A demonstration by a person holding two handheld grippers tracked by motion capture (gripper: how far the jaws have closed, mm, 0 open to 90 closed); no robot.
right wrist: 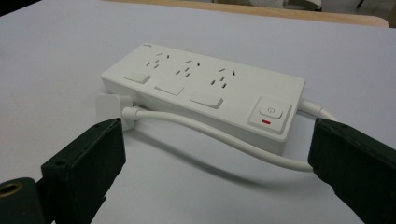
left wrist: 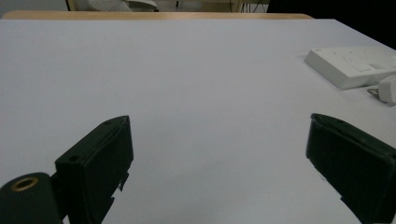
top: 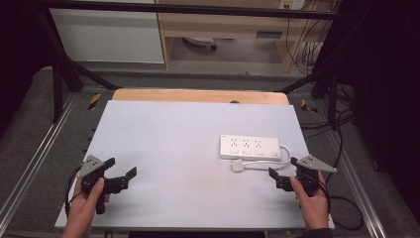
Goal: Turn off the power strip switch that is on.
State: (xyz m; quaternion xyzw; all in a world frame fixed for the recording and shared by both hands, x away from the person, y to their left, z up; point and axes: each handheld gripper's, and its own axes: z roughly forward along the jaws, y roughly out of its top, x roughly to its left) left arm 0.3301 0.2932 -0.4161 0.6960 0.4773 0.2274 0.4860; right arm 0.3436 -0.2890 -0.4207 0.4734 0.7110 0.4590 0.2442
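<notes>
A white power strip [top: 250, 147] with three sockets lies flat on the right part of the white table [top: 188, 148]. Its white cable [right wrist: 219, 137] loops round the front to a white plug [top: 238, 166] lying loose on the table. In the right gripper view the power strip [right wrist: 210, 88] has a switch with a red mark, and the plug [right wrist: 109, 106] lies by the left jaw. My right gripper [top: 283, 166] is open, just right of the plug, holding nothing. My left gripper [top: 121, 167] stands open at the front left over bare table, far from the power strip [left wrist: 355, 65].
The table's wooden far edge [top: 198, 95] shows beyond the white top. Black frame bars [top: 64, 64] and metal rails [top: 29, 158] flank the table. Loose cables [top: 341, 129] lie on the floor to the right. A shelf unit [top: 223, 25] stands behind.
</notes>
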